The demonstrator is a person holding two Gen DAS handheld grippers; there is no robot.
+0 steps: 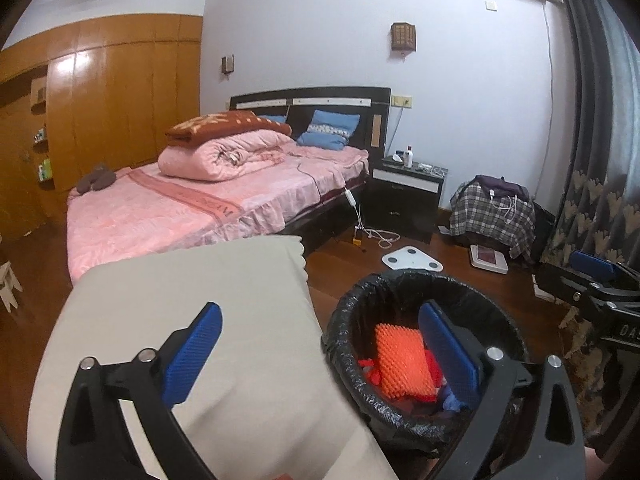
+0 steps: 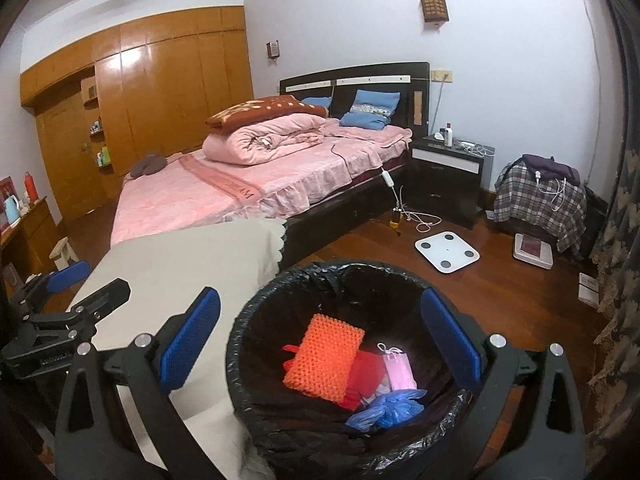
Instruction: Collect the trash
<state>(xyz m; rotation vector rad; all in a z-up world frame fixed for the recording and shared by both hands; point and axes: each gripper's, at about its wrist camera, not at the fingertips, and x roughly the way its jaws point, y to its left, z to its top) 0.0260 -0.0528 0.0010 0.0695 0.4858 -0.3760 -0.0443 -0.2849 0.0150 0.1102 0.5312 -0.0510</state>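
In the left wrist view, the left gripper point(image 1: 320, 350) hung with jaws spread wide and empty, over the beige cloth-covered surface point(image 1: 192, 300) and the round black-lined trash bin point(image 1: 360, 300) at lower right, which held an orange foam net point(image 1: 402, 360).

In the right wrist view, the right gripper point(image 2: 320, 344) was likewise agape, straddling the bin point(image 2: 260, 320); inside lay the net point(image 2: 324, 354), a pink mask point(image 2: 398, 370) and a crumpled blue plastic bag point(image 2: 390, 406).

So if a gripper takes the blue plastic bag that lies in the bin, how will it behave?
The blue plastic bag looks thin and crumpled, so it is probably floppy and would sag from the jaws. It is likely very light. Its glossy film may slip, and since it lies against the pink mask, that might shift too.
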